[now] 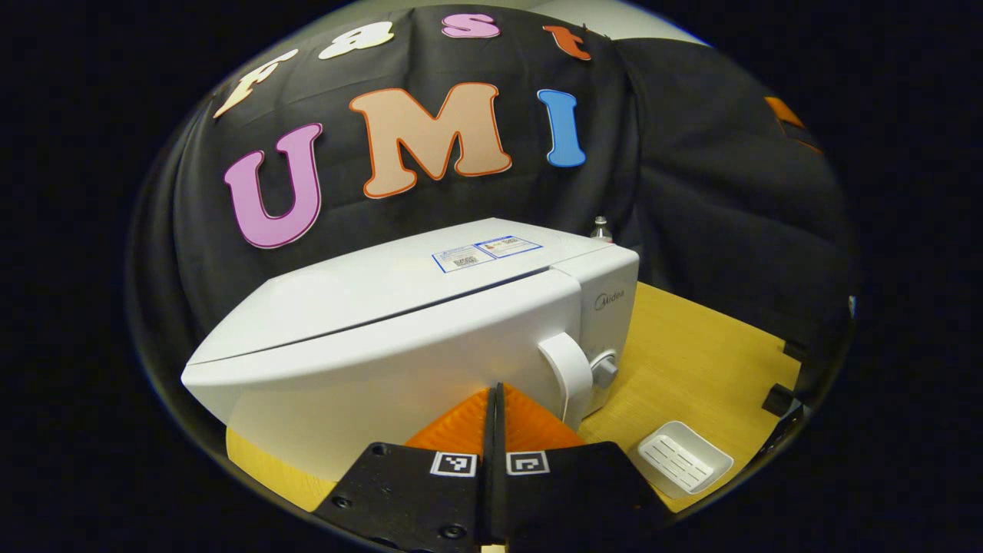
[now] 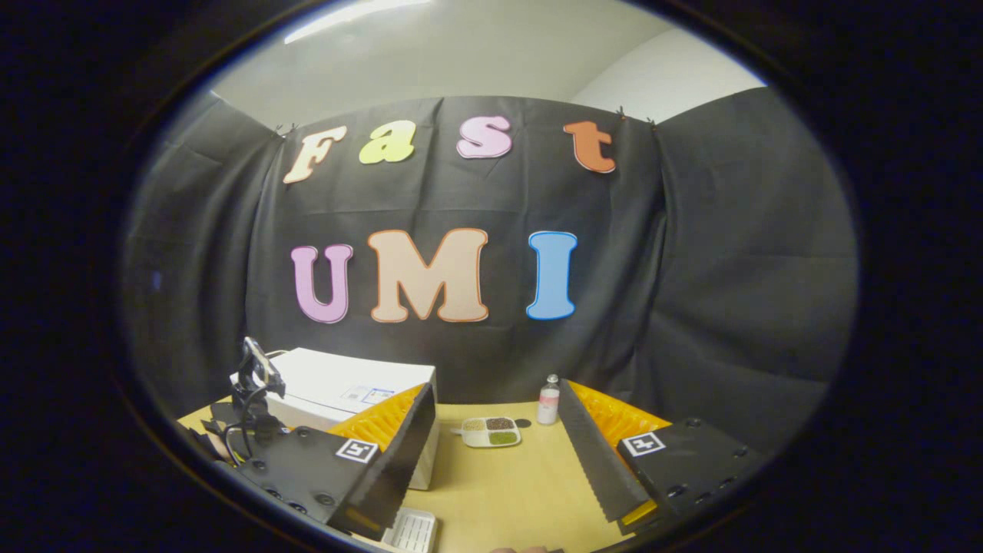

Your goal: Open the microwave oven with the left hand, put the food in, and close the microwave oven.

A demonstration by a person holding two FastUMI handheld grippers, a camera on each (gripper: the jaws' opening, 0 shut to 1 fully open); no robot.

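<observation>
1. Booth: black cloth wall behind, pale ceiling across the top of the right gripper view. Wooden table under everything.
2. Left gripper view: white microwave takes up the frame centre, standing on the table with its door closed. Handle is right of centre; a knob sits just right of it.
3. Left gripper is at bottom centre, its fingers pressed together with no gap between them. They hold nothing. The tips are just in front of the door, left of the handle; contact with the door cannot be told.
4. A white ridged dish lies on the table at lower right of the left gripper view, apart from the microwave. A bottle cap peeks up behind the microwave's far right corner.
5. Right gripper view: right gripper is at the bottom, fingers spread wide, nothing between them.
6. Food tray shows in the gap between those fingers, near bottom centre. It lies on the table to the right of the microwave and holds three small portions. It is outside the oven.
7. Small bottle stands upright just right of the tray, near the wall.
8. The ridged dish shows again at the bottom edge, under the left finger.
9. A dark device shows at lower left, beside the microwave; details too small to tell.
</observation>
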